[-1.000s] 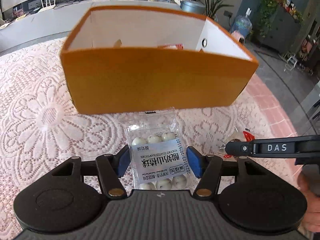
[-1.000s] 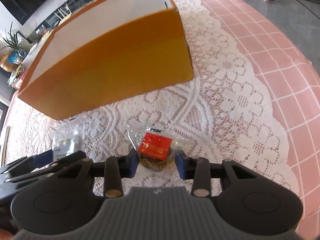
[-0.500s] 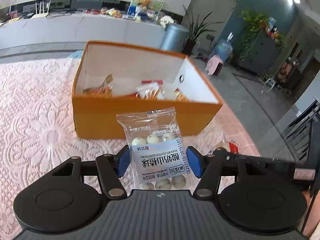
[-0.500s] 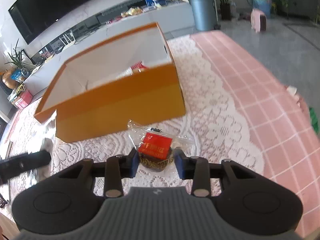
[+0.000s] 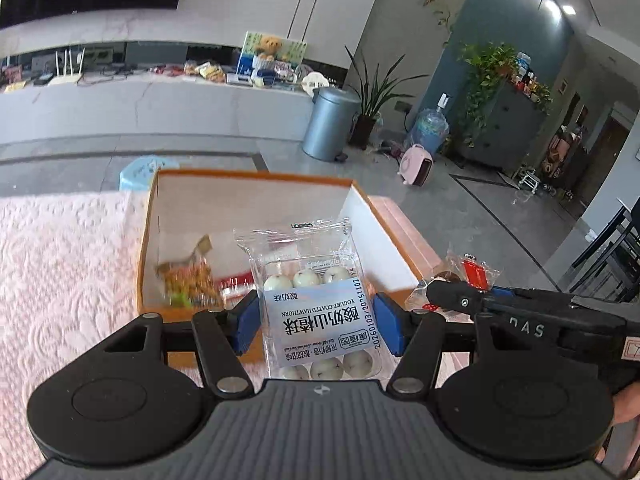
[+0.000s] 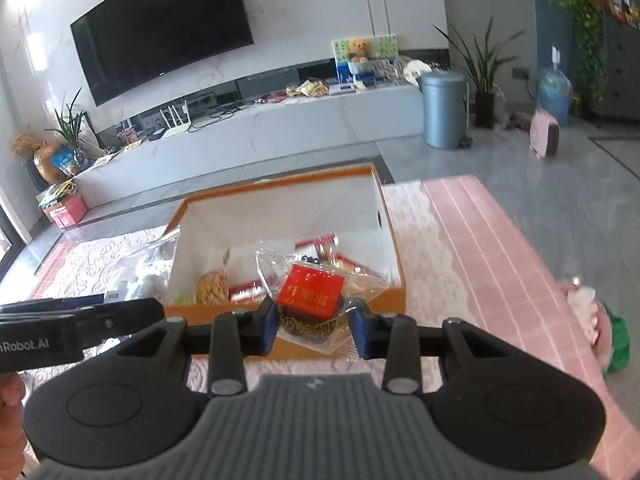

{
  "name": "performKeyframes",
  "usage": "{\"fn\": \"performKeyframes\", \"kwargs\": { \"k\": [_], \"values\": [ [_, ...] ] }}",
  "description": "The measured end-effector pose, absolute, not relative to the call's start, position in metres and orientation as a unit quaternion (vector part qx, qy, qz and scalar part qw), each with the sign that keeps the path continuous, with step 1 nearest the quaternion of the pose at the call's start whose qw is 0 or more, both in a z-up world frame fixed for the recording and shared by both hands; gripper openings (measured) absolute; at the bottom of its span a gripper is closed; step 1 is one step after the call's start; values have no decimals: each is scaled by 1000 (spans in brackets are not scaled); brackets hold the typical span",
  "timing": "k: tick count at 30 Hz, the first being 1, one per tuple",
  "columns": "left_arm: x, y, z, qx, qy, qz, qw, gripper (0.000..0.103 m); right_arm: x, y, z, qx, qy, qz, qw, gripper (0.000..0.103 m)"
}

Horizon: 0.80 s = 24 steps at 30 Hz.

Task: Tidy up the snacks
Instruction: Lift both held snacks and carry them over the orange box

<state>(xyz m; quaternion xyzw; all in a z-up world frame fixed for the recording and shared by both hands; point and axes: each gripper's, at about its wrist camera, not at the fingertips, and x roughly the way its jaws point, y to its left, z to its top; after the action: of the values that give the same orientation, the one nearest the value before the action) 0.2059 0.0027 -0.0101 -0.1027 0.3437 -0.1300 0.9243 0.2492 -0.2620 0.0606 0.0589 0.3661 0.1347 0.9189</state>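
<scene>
My left gripper clamps a clear pack of yogurt-coated hawthorn balls; my right gripper pinches a red-labelled wrapped snack. The open orange box, snacks inside, sits at twelve o'clock below both.

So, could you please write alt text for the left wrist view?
The left gripper grips a clear packet of yogurt-coated hawthorn balls above an open orange box holding other snacks. The right gripper holds a red-labelled snack alongside.
</scene>
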Motion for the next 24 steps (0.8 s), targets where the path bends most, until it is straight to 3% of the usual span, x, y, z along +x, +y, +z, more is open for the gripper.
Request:
{"fn": "performKeyframes", "kwargs": {
  "k": [8, 24],
  "values": [
    [243, 0, -17, -80, 346, -120, 927, 68, 283, -237, 58, 0, 361, 133, 923, 35],
    [282, 11, -63, -27, 362, -96, 927, 69, 351, -216, -1, -64, 416, 98, 902, 35]
  ]
}}
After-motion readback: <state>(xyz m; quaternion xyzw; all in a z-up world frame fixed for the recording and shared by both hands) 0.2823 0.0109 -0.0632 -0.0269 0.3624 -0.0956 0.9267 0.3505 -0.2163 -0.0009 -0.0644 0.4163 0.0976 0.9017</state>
